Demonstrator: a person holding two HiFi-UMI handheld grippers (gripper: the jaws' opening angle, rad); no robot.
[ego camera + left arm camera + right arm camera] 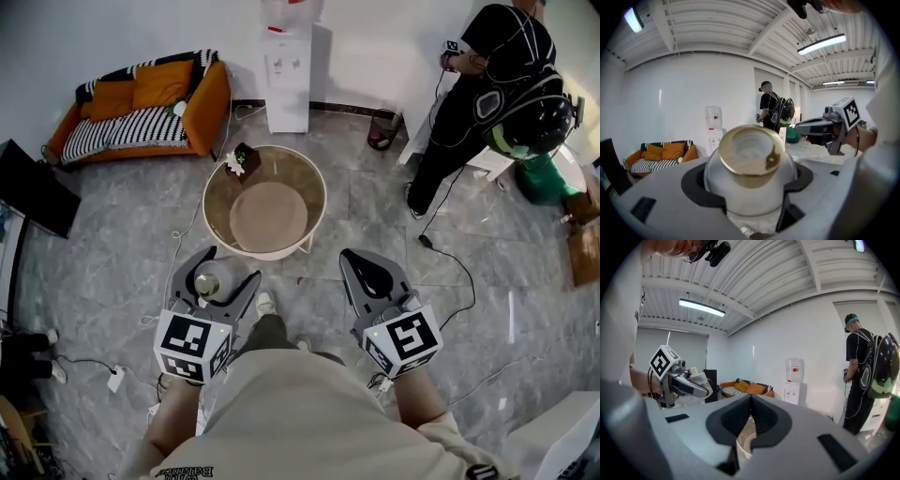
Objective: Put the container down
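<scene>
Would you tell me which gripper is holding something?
The left gripper: it clamps the round silver container with a gold rim, whereas the right gripper is shut and empty.

A round table (291,173) with a white rim is set on a floor (112,262) of grey marbled tiles. Beyond the table and to its left, an orange sofa (141,108) with striped cushions is placed against a white wall (122,28). Straight beyond the table, a white water dispenser (287,75) is stood at the same wall. Well to the left of the table, a dark flat screen (33,192) is seen. Nearer than the table and to its left, a white power strip (116,379) is laid on the tiles. Overhead, a ribbed white ceiling (708,23) is lit by tube lamps (821,43).
</scene>
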